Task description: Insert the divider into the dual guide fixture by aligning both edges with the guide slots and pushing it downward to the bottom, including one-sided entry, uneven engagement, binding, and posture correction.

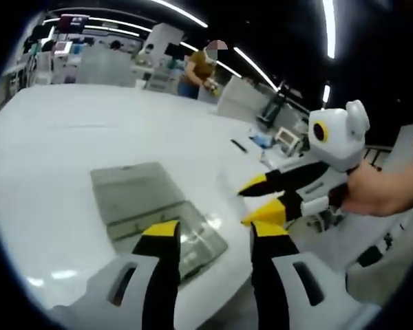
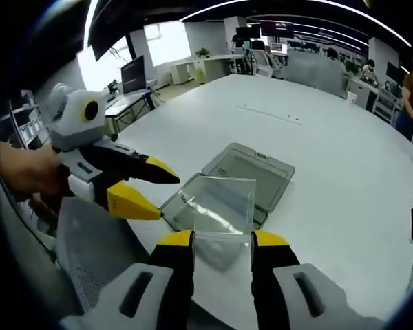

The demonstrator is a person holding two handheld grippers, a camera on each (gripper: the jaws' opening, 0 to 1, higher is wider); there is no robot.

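A: Start with the big surface?

B: A wide white worktop (image 2: 330, 158) runs across both views, with an office of desks and monitors behind it and a person in a brown top (image 1: 199, 69) standing at its far side.

A: And on it?

B: A flat, grey, see-through fixture (image 2: 251, 168) lies open near the front edge, two shallow halves side by side. In the left gripper view it (image 1: 134, 189) sits just ahead of the jaws, a little to their left.

A: Where is the divider?

B: The divider (image 2: 224, 206), a clear square sheet, stands roughly upright over the near half of the fixture. Its lower edge is between the tips of the right gripper (image 2: 222, 242); those yellow-tipped black jaws are closed in on it from either side.

A: Is it seated in the slots?

B: I cannot tell; the sheet is too transparent to see where its edges meet the fixture.

A: The other one?

B: The left gripper (image 1: 213, 230) has its jaws apart with nothing between them. From the right gripper view it (image 2: 148, 185) hovers just left of the fixture, jaws spread, a hand (image 2: 24, 172) on its handle. In the left gripper view the right gripper (image 1: 255, 203) comes in from the right, held by a hand (image 1: 385, 189).
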